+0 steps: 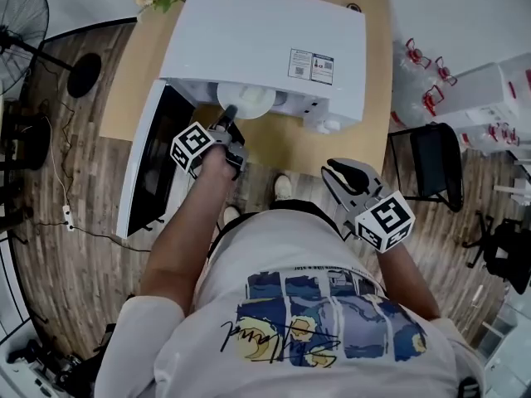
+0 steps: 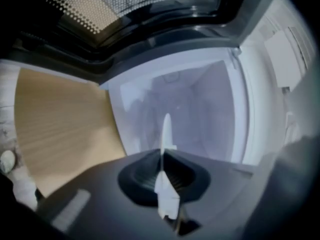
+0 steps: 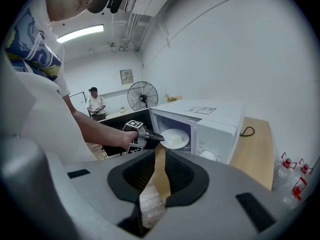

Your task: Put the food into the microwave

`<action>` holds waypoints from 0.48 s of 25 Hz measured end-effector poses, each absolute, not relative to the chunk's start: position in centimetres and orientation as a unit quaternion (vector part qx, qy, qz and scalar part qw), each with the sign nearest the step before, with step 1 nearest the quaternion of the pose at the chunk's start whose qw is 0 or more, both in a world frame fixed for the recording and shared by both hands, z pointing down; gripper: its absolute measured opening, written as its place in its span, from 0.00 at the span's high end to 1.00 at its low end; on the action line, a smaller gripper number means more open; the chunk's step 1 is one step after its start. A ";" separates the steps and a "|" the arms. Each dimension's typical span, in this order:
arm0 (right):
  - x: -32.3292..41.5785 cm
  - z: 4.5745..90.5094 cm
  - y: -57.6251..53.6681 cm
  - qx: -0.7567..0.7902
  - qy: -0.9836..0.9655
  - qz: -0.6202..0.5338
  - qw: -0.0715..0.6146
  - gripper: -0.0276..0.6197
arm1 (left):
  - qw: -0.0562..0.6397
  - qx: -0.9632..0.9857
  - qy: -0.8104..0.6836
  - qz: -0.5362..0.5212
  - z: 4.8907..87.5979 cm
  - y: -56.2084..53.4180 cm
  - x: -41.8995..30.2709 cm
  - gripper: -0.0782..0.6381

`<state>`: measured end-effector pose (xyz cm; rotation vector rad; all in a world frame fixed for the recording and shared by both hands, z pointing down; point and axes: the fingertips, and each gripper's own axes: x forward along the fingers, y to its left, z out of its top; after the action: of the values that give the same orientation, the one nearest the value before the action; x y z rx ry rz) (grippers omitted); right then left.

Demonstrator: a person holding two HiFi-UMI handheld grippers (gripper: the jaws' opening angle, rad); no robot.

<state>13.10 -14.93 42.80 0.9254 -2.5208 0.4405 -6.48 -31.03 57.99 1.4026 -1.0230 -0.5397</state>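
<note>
The left tongs are closed on the thin rim of a round white plate with a smooth glazed look. In the left gripper view the rim shows edge-on, pressed between the ribbed black pads. The right tongs hold nothing. Their jaws stand a little apart, and they hang well apart from the plate, near the person's body.

The plate is at the mouth of the white box-shaped microwave, partly under its front edge. Something pale seems to lie on it, but I cannot tell what food it is.

I think the main risk is the grip itself. A smooth, hard rim pinched at only one point can turn between the pads, so the far side of the plate may sink and the food may slide off. The plate could also knock against the frame of the opening if it goes in too high or to one side.

The dark glass door stands open at the left, close to the forearm, which could push it. The light wooden surface under the microwave is flat and matt.
</note>
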 end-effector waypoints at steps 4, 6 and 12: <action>13.9 42.8 -16.4 0.320 -0.908 0.160 0.216 0.87 | 0.613 0.596 -0.462 -0.236 59.2 -33.3 -6.3 0.87; 14.3 42.7 -17.1 0.315 -0.910 0.158 0.217 0.87 | 0.610 0.594 -0.469 -0.234 59.5 -34.3 -6.2 0.87; 15.3 42.5 -18.7 0.310 -0.912 0.160 0.214 0.87 | 0.605 0.593 -0.484 -0.219 60.0 -36.2 -5.6 0.87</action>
<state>15.32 -18.72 42.54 0.8608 -2.5309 0.4434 -5.65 -36.19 60.01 1.3710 -1.1199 -0.5057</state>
